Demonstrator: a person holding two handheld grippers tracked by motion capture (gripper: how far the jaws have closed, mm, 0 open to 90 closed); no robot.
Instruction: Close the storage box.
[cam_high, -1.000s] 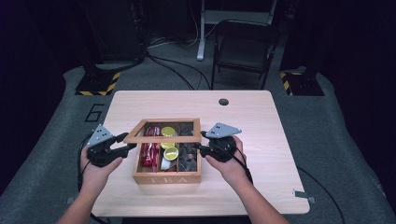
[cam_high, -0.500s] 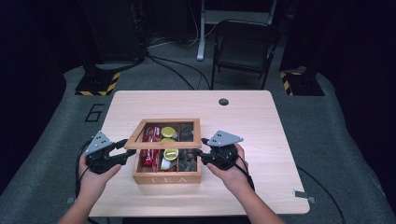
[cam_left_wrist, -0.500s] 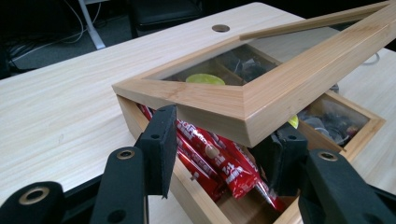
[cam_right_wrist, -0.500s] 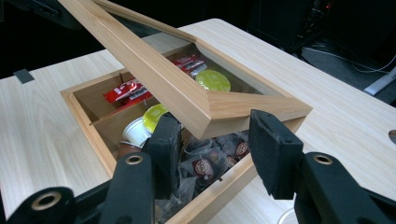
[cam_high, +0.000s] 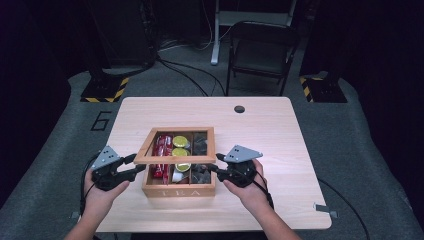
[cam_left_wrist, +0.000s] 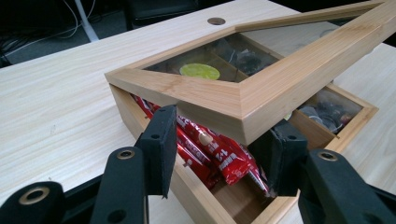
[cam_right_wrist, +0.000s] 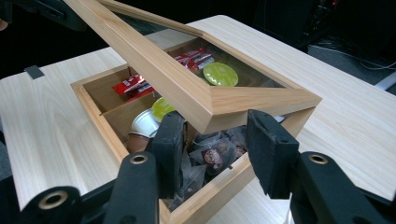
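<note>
Now we see a light bamboo tea box (cam_high: 177, 190) with inner compartments standing near the front middle of the pale wooden worktop (cam_high: 280, 135). Its glass-paned wooden lid (cam_high: 175, 160) is raised at the front edge and tilted, hinged at the far side, so the front compartments lie open beneath it.

Our left claw (cam_high: 137, 165) reaches in from the left at the lid's front left corner. In the left gripper view the lid's corner (cam_left_wrist: 243, 102) sits between the two black jaws, and the pads seem to press on the frame from both sides, though the contact itself is partly hidden.

Our right claw (cam_high: 216, 164) comes in from the right at the lid's front right corner. In the right gripper view that corner (cam_right_wrist: 219, 105) hangs just above and between the jaws, which stand apart; they have just been closing, with the corner of the lid over the gap, and we cannot see the pads touching the wood.

Inside the box lie red sachets (cam_left_wrist: 210, 149) on the left, capsules with yellow-green tops (cam_right_wrist: 219, 74) in the middle, a white-rimmed capsule (cam_right_wrist: 144, 123), and dark wrapped tea bags (cam_right_wrist: 212, 156) at the right.
</note>
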